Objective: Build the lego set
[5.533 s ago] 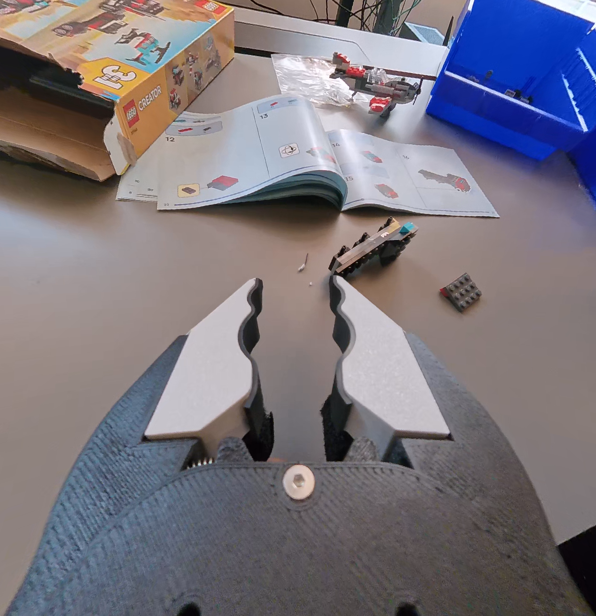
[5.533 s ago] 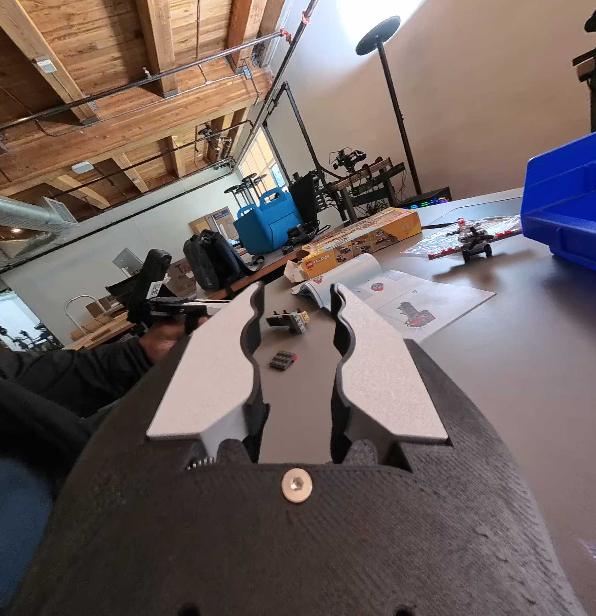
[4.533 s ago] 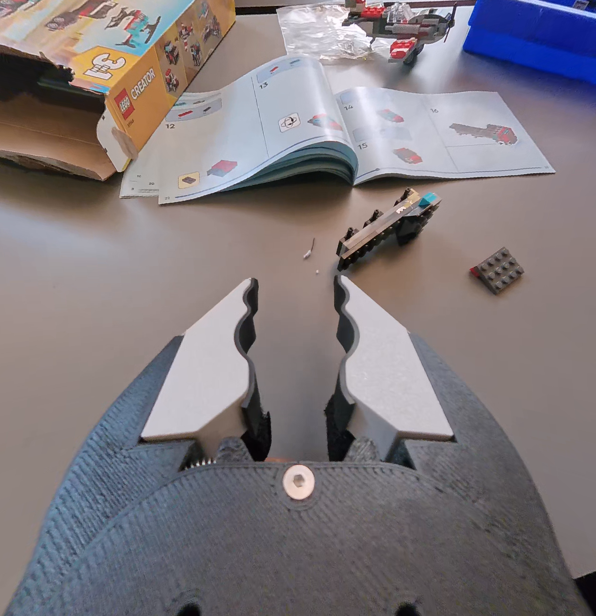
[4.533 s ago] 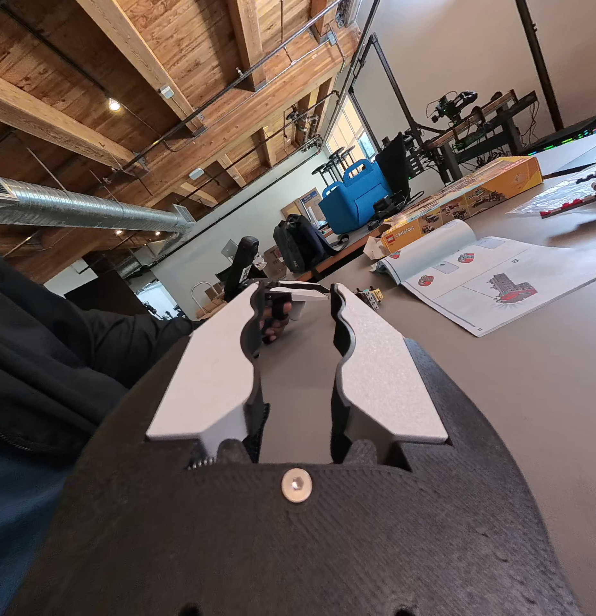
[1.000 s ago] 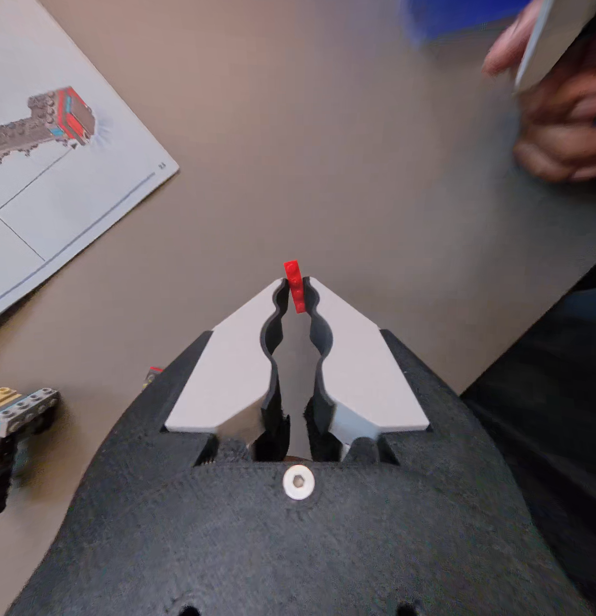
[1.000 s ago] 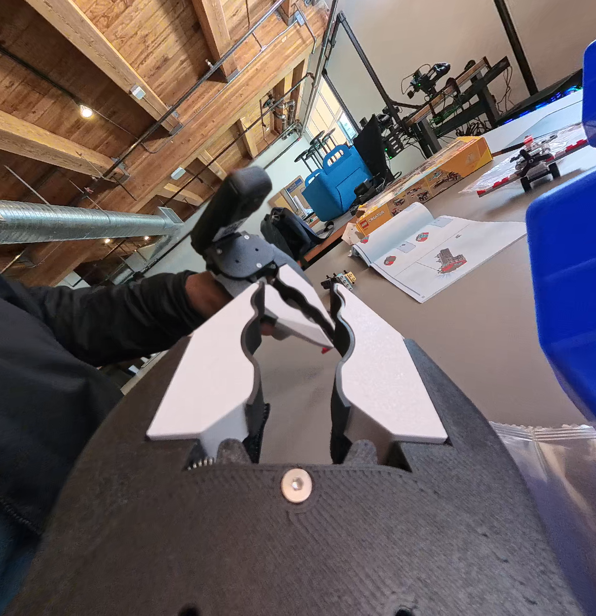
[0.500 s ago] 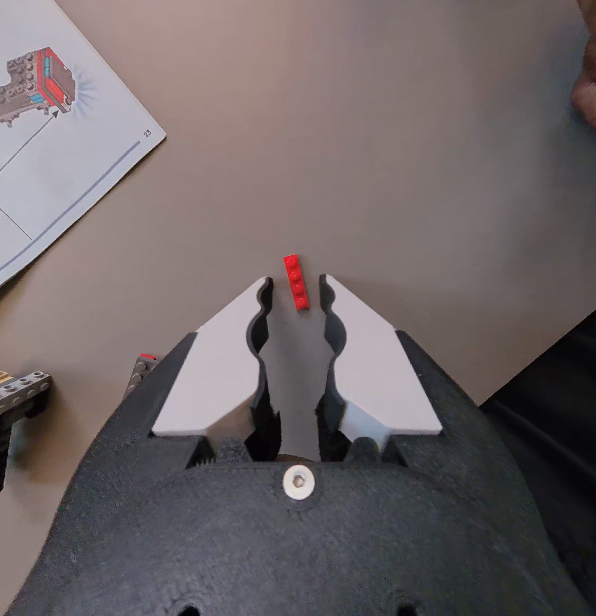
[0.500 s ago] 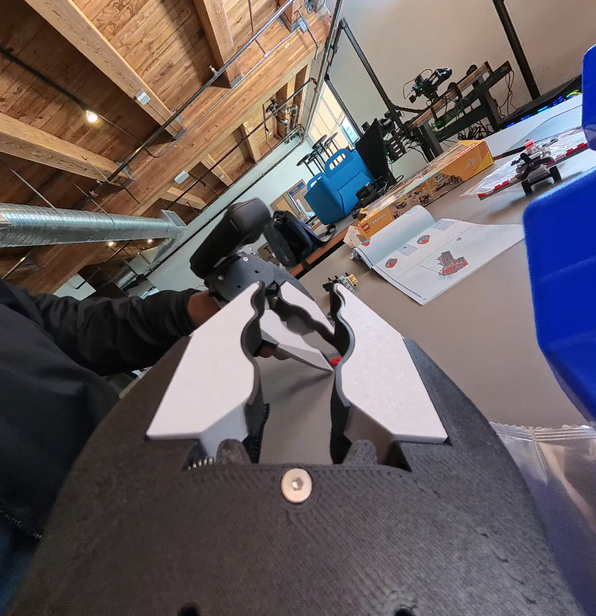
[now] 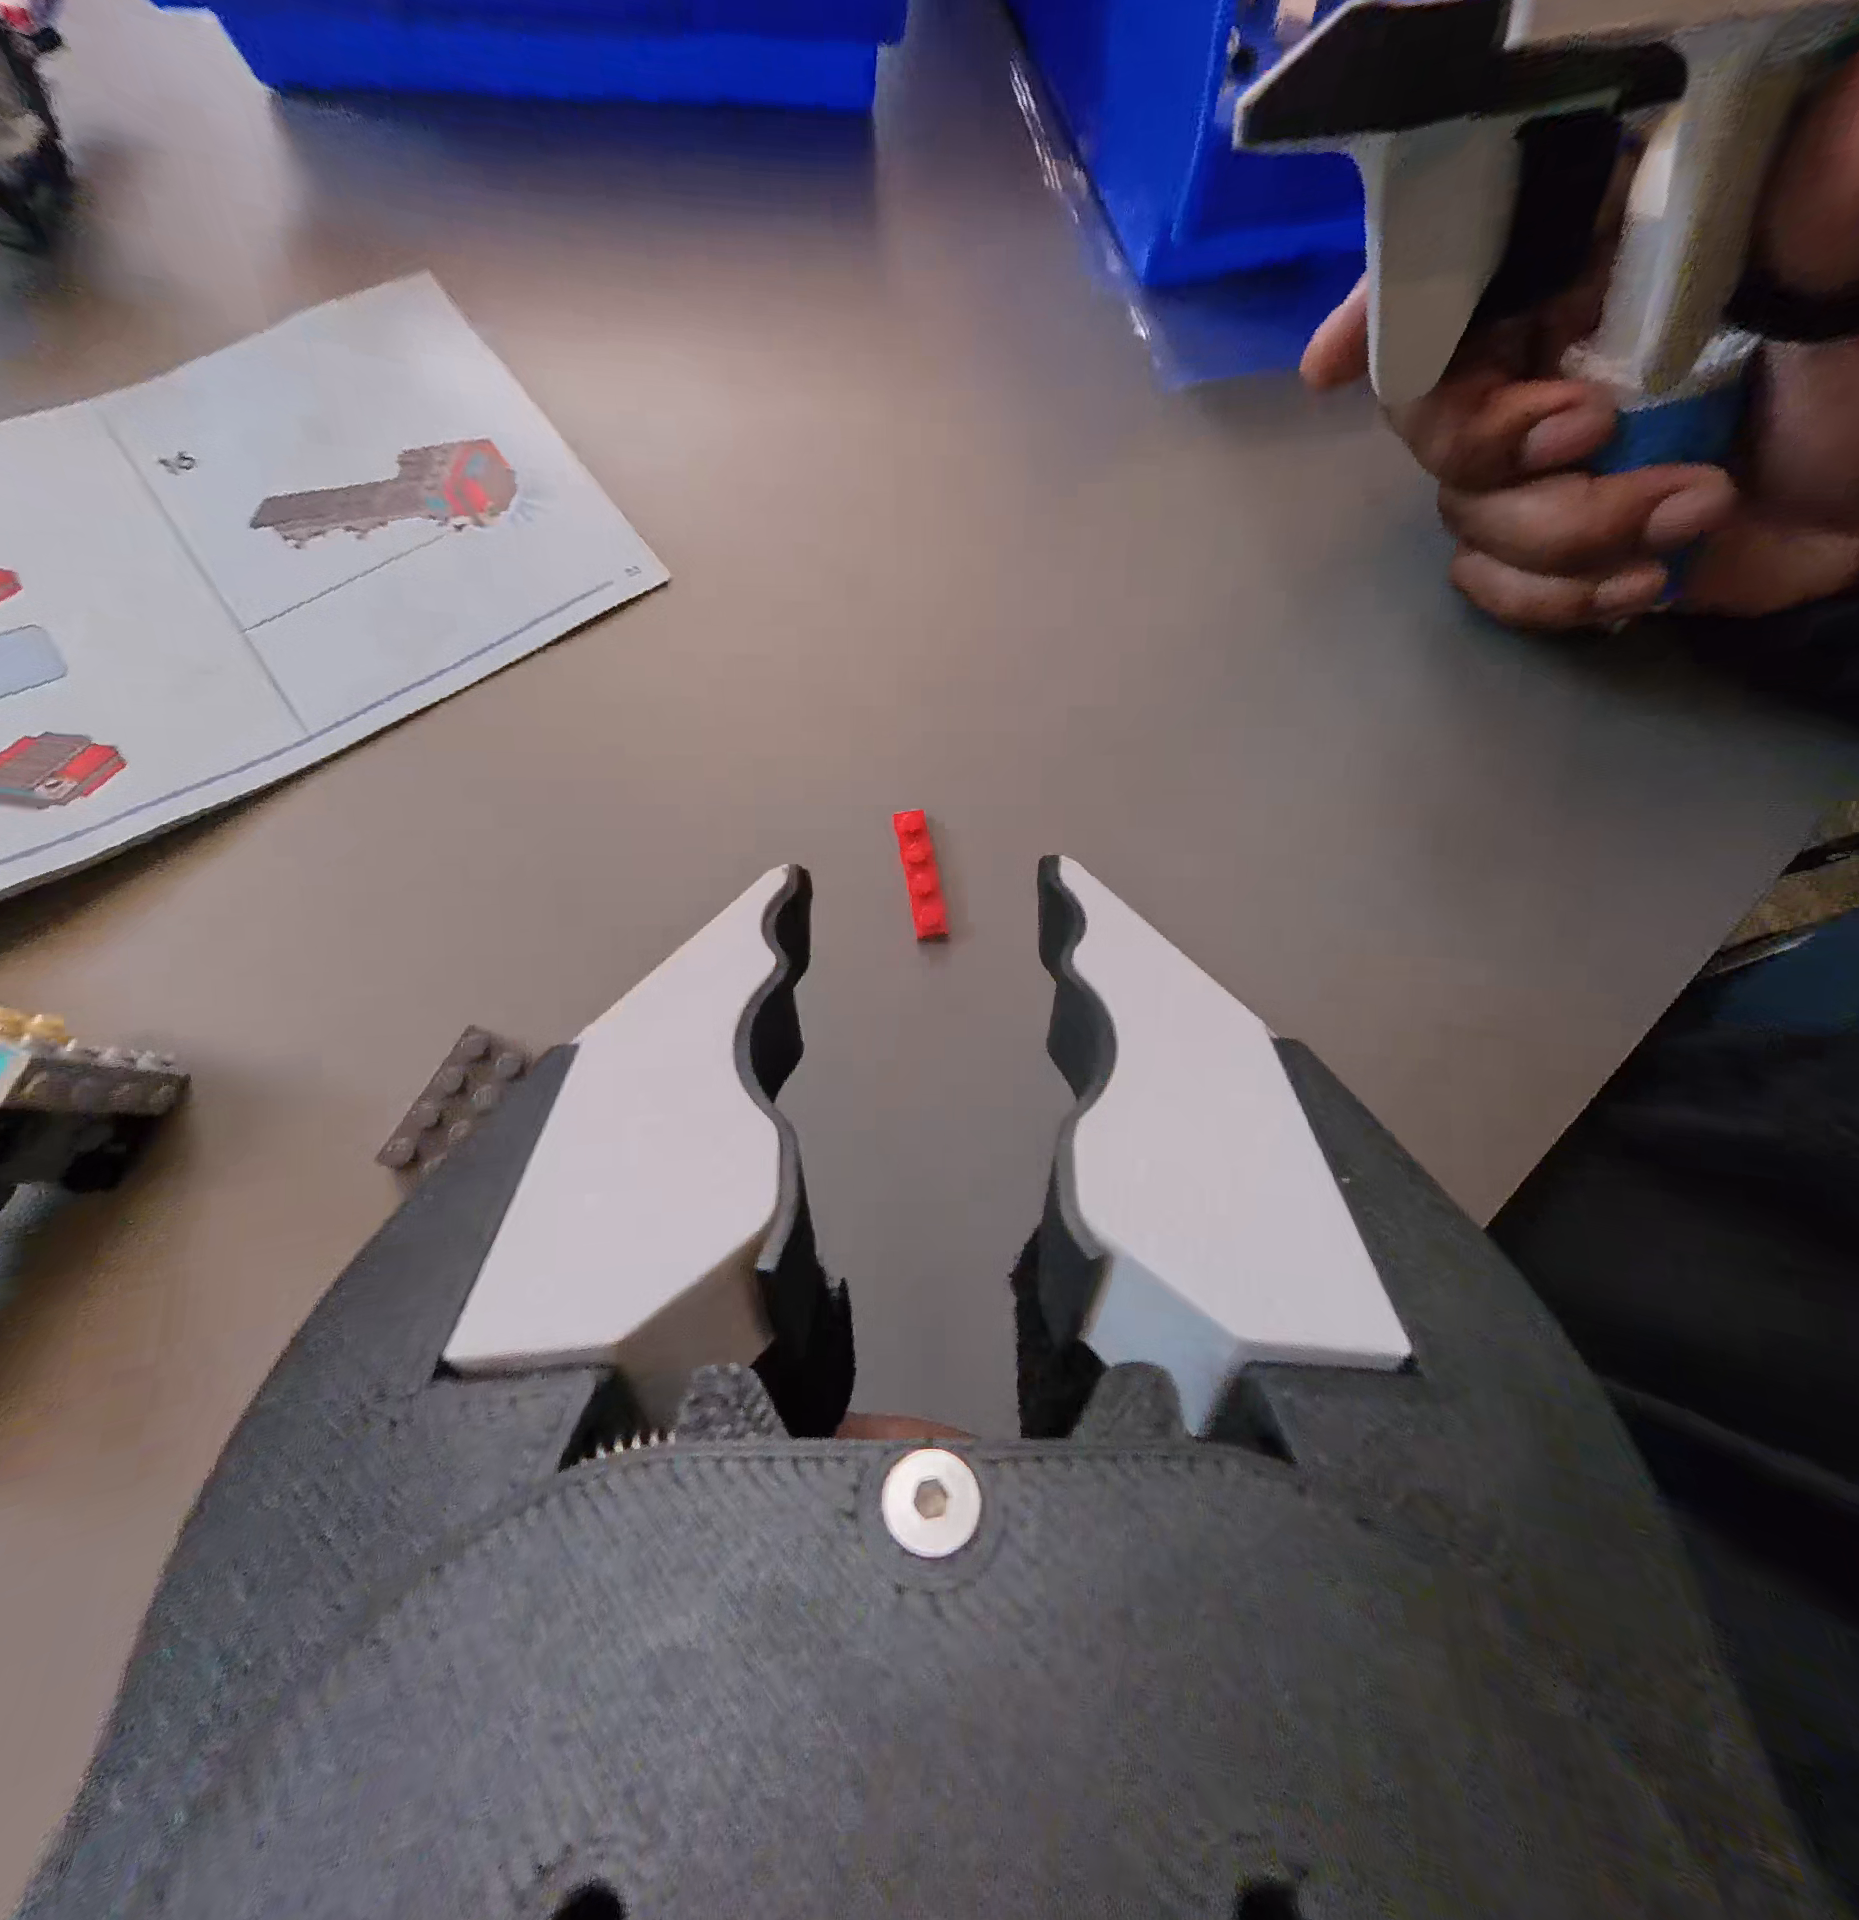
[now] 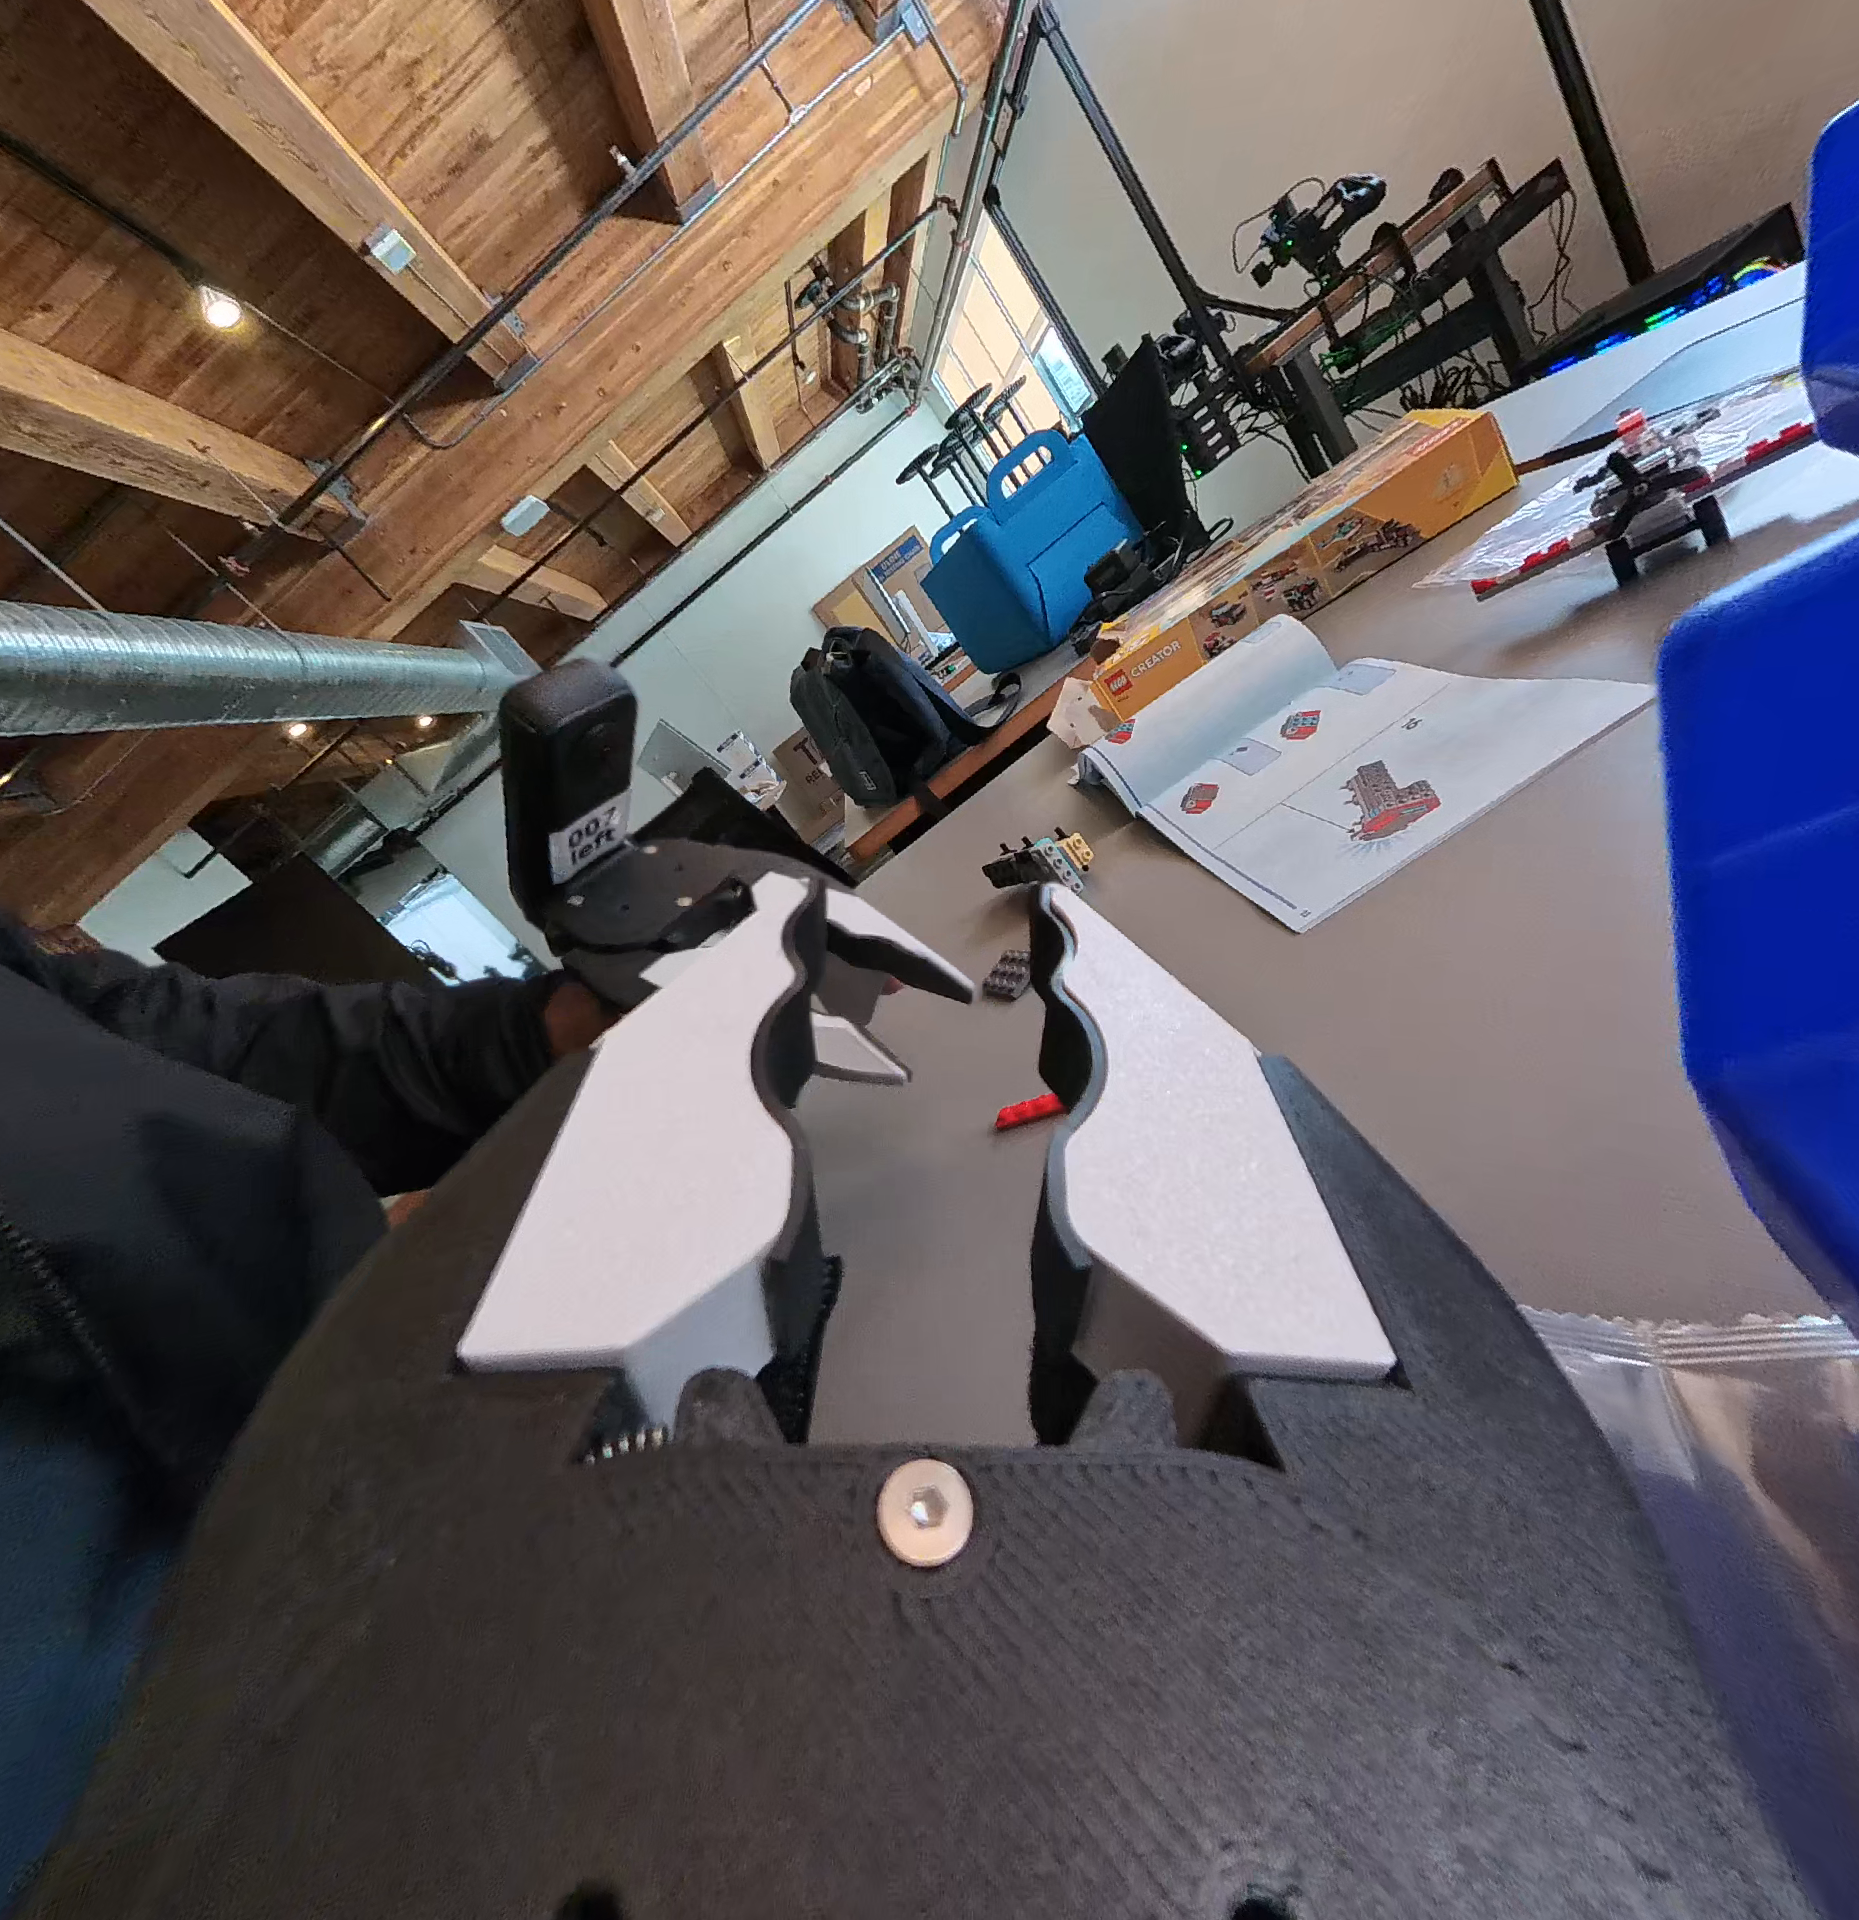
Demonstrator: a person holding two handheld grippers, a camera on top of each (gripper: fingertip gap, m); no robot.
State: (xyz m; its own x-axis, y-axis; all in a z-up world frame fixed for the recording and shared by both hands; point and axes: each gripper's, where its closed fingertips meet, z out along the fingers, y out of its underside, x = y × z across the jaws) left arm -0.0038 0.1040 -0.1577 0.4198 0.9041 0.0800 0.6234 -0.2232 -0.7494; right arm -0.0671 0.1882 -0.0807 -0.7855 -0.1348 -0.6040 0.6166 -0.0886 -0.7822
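A thin red plate [image 9: 922,875] with a single row of studs lies flat on the brown table, just ahead of my left gripper [image 9: 920,883], which is open and empty above it. The red plate also shows in the right wrist view [image 10: 1029,1110]. A dark grey studded plate [image 9: 452,1099] lies left of the left gripper. A partly built grey model [image 9: 42,1081] sits at the far left. My right gripper [image 10: 930,914] is open and empty; in the left wrist view it [image 9: 1527,239] hangs at the upper right in a person's hand.
The open instruction booklet [image 9: 229,582] lies at the left. Blue bins [image 9: 1164,135] stand at the back and right. The set's yellow box [image 10: 1309,561] and a small built plane [image 10: 1642,499] are farther back. The table's front edge [image 9: 1683,1008] runs at the right. One gripper's finger ends stand about 12 centimeters off the other's. To the thin red plate [image 9: 922,875]: left tips about 4 centimeters, right tips about 15 centimeters.
My left gripper let go of the red plate, opened wide and drew back and up; the plate now lies on the table. The right gripper stayed open.
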